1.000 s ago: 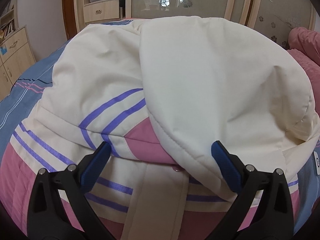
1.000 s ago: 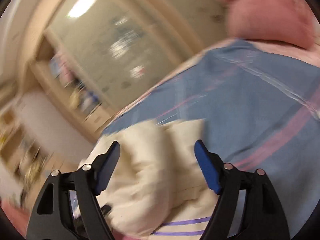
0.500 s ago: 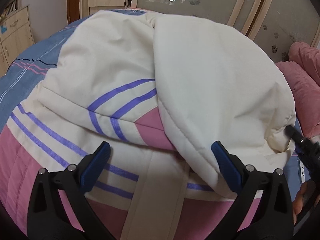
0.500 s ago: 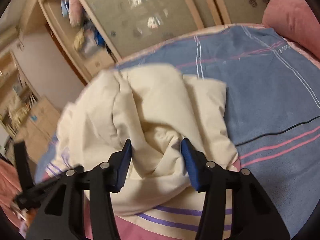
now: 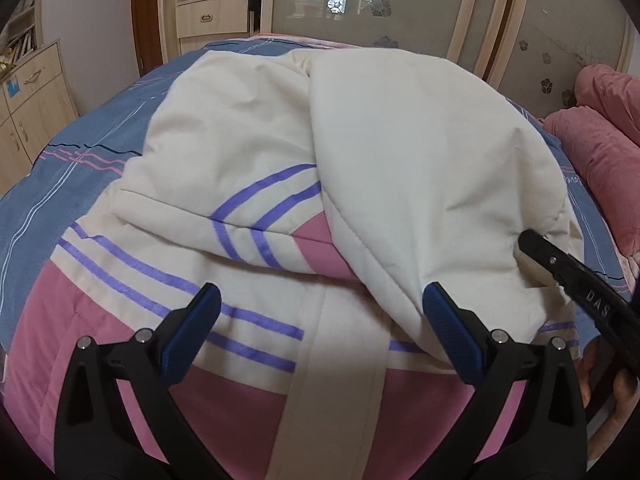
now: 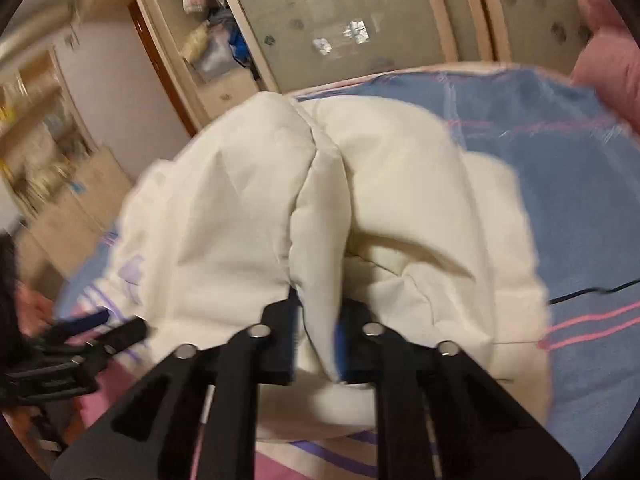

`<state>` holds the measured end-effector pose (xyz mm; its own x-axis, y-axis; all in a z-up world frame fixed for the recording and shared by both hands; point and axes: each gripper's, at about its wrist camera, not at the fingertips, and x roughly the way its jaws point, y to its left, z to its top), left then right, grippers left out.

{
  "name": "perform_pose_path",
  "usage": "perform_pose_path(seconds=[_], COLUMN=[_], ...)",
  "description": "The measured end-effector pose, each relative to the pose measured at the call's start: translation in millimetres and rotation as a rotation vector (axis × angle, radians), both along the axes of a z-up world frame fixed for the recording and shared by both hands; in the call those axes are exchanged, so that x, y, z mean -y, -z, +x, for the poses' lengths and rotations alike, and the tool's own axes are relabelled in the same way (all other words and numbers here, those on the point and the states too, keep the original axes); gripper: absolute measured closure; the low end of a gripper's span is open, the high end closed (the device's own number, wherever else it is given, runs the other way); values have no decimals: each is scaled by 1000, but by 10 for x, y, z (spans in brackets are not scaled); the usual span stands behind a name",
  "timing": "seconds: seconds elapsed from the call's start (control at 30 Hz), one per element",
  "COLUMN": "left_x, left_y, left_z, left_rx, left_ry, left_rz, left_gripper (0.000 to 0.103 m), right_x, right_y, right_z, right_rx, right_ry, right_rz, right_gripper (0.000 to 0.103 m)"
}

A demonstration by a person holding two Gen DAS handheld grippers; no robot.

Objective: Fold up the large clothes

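1. Cream, pink and purple-striped, the padded jacket (image 5: pixel 280 208) lies spread on the blue striped bed (image 5: pixel 80 160), its cream hood end toward the wardrobe (image 5: pixel 360 8) and its pink hem end nearest the cameras.
2. Done so far, as I judge it: one sleeve (image 5: pixel 420 168) is already folded in over the jacket's front, lying across the side nearer the pink pillows (image 5: pixel 600 148). The other sleeve appears tucked in as well, though I cannot be sure.
3. The right gripper (image 6: pixel 316 336) has just been closing, and its fingers (image 6: pixel 280 344) are now clamped on a ridge of cream fabric at the folded sleeve's edge (seen blurred in the right wrist view).
4. The left gripper (image 5: pixel 316 332) hangs over the jacket's pink hem band, its fingers (image 5: pixel 192 336) wide apart and gripping nothing.
5. Left to do, in my reading: settle the pinched sleeve flat, then fold the body across, hem toward hood, into a compact bundle. The task looks roughly midway.
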<state>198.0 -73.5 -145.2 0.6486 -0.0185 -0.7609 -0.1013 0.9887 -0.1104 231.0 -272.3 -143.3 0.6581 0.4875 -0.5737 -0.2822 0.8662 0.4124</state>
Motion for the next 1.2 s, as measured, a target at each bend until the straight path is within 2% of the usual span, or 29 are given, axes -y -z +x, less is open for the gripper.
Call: perform_pose_path(seconds=[0.03, 0.07, 0.1, 0.17, 0.2, 0.23, 0.4, 0.43, 0.5, 0.53, 0.57, 0.6, 0.63, 0.67, 0.77, 0.8, 0.87, 0.9, 0.93, 1.03, 1.1, 1.2], left_x=[-7, -41, -77, -174, -228, -259, -428, -431, -413, -365, -340, -299, -258, -208, -96, -63, -4, 19, 51, 107, 140, 185], left_y=[-19, -43, -67, -125, -160, -179, -238, -240, -253, -262, -264, -265, -261, -258, -242, -239, -239, -243, -252, -275, -294, -280], left_z=[-12, -29, -45, -94, -124, -143, -145, -145, -144, -155, -164, -168, -185, -188, -194, -197, -201, -204, -209, -211, -209, -196], left_rx=[2, 5, 9, 25, 40, 48, 54, 56, 67, 78, 86, 94, 102, 110, 120, 123, 133, 138, 145, 161, 170, 168], left_ry=[-7, -16, -23, -41, -51, -63, -113, -110, -96, -87, -81, -74, -67, -57, -20, -5, 24, 29, 34, 39, 42, 57], left_rz=[5, 13, 19, 24, 18, 17, 1, -3, 8, 31, 50, 72, 92, 114, 140, 138, 131, 134, 141, 164, 174, 162], left_gripper=[2, 2, 2, 2, 2, 2, 2, 2, 2, 2, 2, 2, 2, 2, 2, 2, 2, 2, 2, 2, 2, 2], right_x=[55, 120, 224, 351, 383, 382, 201, 197, 208, 240, 282, 343, 396, 435, 362, 372, 288, 172, 92, -97, -75, -51], right_y=[-22, -48, -83, -67, -24, 8, 181, 173, 80, 23, -47, -152, -257, -418, -645, -640, -575, -479, -408, -110, -10, 26], right_z=[-15, -41, -79, -118, -130, -125, 34, 36, 13, -19, -61, -139, -227, -379, -631, -647, -545, -465, -422, -178, -111, -61], right_rx=[1, 6, 8, -8, -29, -48, -251, -263, -225, -196, -162, -96, -22, 97, 276, 286, 243, 198, 169, 58, 19, -9], right_ry=[-17, -62, -154, -278, -322, -333, -237, -196, -129, -106, -86, -48, 1, 83, 167, 164, 111, 94, 101, 140, 156, 158], right_rz=[82, 208, 436, 765, 894, 920, 589, 503, 340, 307, 302, 315, 307, 249, 118, 112, 95, 47, -9, -193, -222, -200], right_gripper=[93, 94, 94, 94, 94, 94, 94, 93, 83, 80, 67, 45, 34, 22, 25, 42, 65, 78, 81, 82, 82, 83])
